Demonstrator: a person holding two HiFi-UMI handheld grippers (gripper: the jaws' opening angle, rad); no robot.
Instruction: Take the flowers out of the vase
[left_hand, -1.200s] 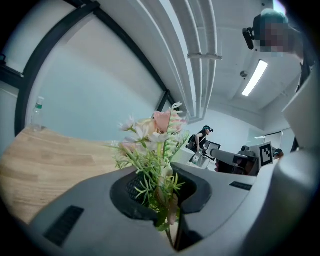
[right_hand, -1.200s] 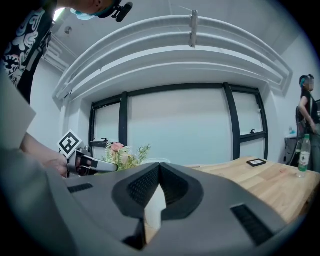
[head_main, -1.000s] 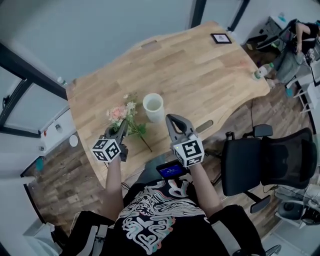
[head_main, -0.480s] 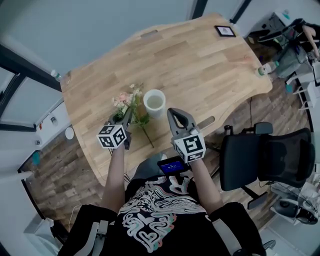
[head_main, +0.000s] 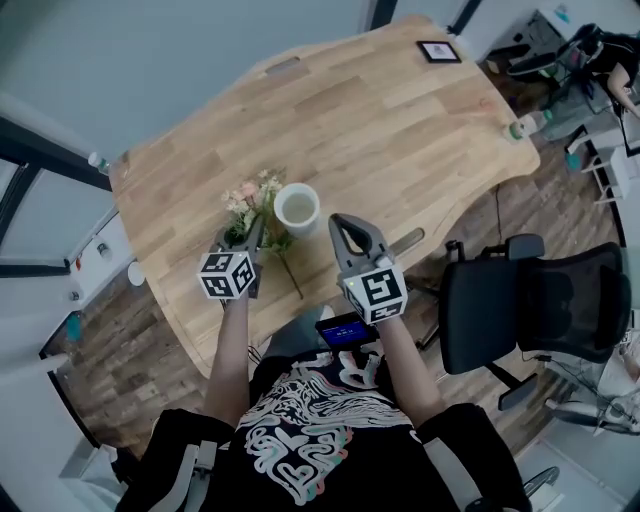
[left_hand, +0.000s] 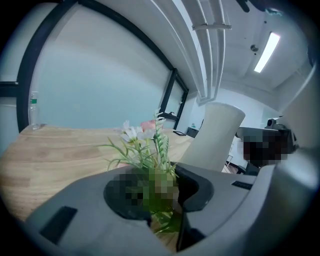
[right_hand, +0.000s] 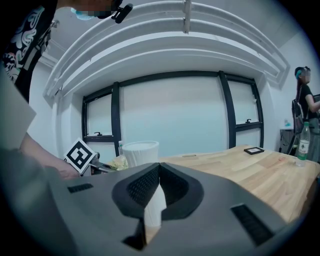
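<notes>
The white vase (head_main: 297, 209) stands upright on the wooden table (head_main: 400, 130), and no flowers show in its mouth. A small bunch of pink and white flowers (head_main: 250, 193) with green stems is outside it, just to its left, low over the table. My left gripper (head_main: 251, 234) holds that bunch by the stems. In the left gripper view the flowers (left_hand: 145, 137) fill the narrow gap of the left gripper (left_hand: 165, 187), whose jaws have just been opening slightly; the vase (left_hand: 215, 135) is to the right. My right gripper (head_main: 341, 226) is shut and empty, just in front of the vase (right_hand: 140, 152).
A framed picture (head_main: 438, 51) lies at the table's far right, and a bottle (head_main: 518, 127) stands near the right edge. A black office chair (head_main: 530, 310) stands to the right of the table. A device with a blue screen (head_main: 345, 332) sits near the person's body.
My left gripper has sunk with the flowers and moved a little nearer the vase. The right gripper has shifted only slightly and stays shut.
</notes>
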